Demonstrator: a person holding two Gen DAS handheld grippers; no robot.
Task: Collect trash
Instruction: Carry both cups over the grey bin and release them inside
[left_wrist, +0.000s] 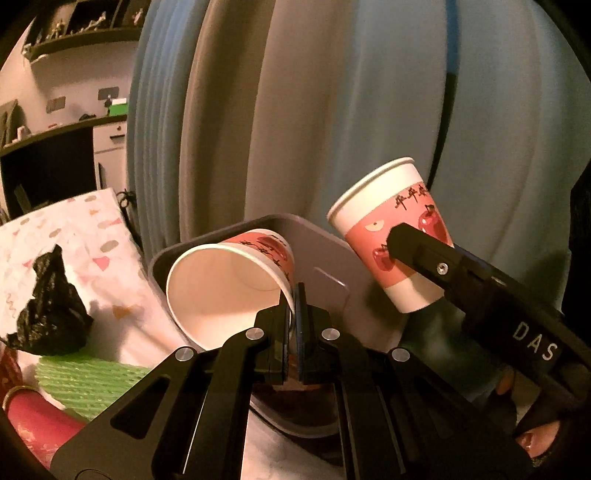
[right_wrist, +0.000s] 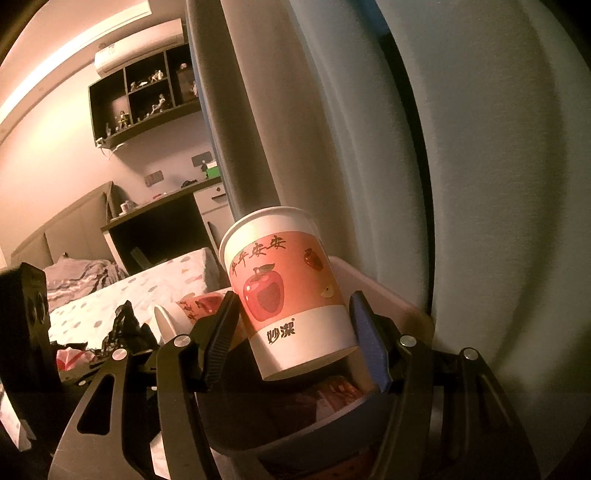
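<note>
My left gripper (left_wrist: 294, 295) is shut on the rim of a paper cup (left_wrist: 229, 280) with red apple print, tipped on its side with its mouth toward the camera, over a grey trash bin (left_wrist: 325, 251). My right gripper (right_wrist: 291, 325) is shut on a second apple-print paper cup (right_wrist: 288, 295), held nearly upright above the same bin (right_wrist: 388, 295). In the left wrist view that cup (left_wrist: 391, 236) and the right gripper's black finger (left_wrist: 424, 254) show at the right. The first cup's rim (right_wrist: 162, 321) shows at the left in the right wrist view.
A crumpled black plastic bag (left_wrist: 51, 306) lies on the patterned bedcover (left_wrist: 74, 229), with green foam netting (left_wrist: 85, 380) and a red cylinder (left_wrist: 33, 417) near it. Grey-blue curtains (left_wrist: 332, 110) hang behind the bin. A desk and shelves (right_wrist: 147, 96) stand at the far left.
</note>
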